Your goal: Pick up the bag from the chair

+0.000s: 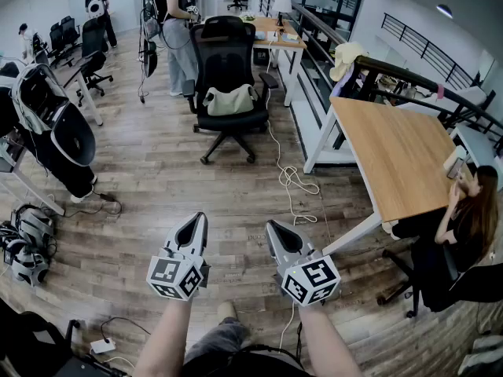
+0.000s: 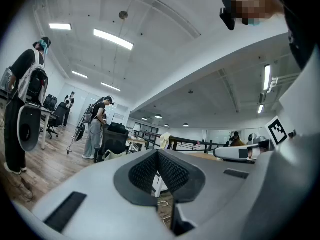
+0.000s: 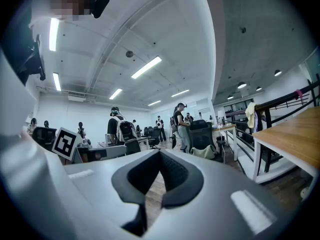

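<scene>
We noted a wood-plank floor (image 1: 157, 171) throughout. A wood-topped table (image 1: 393, 151) on white legs stood at 2 o'clock, with a dark railing (image 1: 428, 47) beyond it. A second desk (image 1: 279, 34) sat at 12 o'clock and black office chairs (image 1: 90, 49) at 10 o'clock. A white cable (image 1: 291, 175) trailed over the boards. Ceiling strip lights (image 2: 113, 39) were on, and the walls (image 3: 75, 111) were white.

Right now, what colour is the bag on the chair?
Pale beige bag, clearest in the head view.

Cut off and hidden
Both forearms (image 1: 167, 340) run off bottom edge; seated person (image 1: 465, 226) clipped at right edge; bag (image 2: 112, 154) tiny in left gripper view, underside behind left gripper (image 2: 159, 153).
</scene>
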A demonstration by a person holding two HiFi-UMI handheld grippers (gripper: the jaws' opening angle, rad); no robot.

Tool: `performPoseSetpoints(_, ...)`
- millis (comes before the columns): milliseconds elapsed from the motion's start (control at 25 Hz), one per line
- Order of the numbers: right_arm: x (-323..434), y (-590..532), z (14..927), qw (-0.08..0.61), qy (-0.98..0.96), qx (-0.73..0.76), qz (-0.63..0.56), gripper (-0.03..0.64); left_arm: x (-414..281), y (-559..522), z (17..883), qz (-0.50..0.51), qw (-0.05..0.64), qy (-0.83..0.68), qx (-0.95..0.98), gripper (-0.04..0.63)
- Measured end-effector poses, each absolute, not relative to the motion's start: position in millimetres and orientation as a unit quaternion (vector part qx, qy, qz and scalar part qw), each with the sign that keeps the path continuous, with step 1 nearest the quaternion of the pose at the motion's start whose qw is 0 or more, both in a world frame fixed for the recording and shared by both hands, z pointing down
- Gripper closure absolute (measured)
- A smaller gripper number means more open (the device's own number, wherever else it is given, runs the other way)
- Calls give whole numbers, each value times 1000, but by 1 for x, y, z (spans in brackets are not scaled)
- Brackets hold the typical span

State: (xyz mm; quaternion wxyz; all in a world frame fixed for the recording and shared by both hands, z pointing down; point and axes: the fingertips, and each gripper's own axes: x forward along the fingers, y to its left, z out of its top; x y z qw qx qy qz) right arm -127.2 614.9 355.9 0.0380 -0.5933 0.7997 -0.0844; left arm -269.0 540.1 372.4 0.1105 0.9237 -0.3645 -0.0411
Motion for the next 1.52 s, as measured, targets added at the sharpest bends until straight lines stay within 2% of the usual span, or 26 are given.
performPoseSetpoints(880,-109,512,361,52,777,-622,-80,609,-263,440,374,-28,90,-354,931,598)
performPoseSetpoints(1520,-52,398,365,49,792,-604,-80,609,-200,335,377,-21,96,-358,928,598)
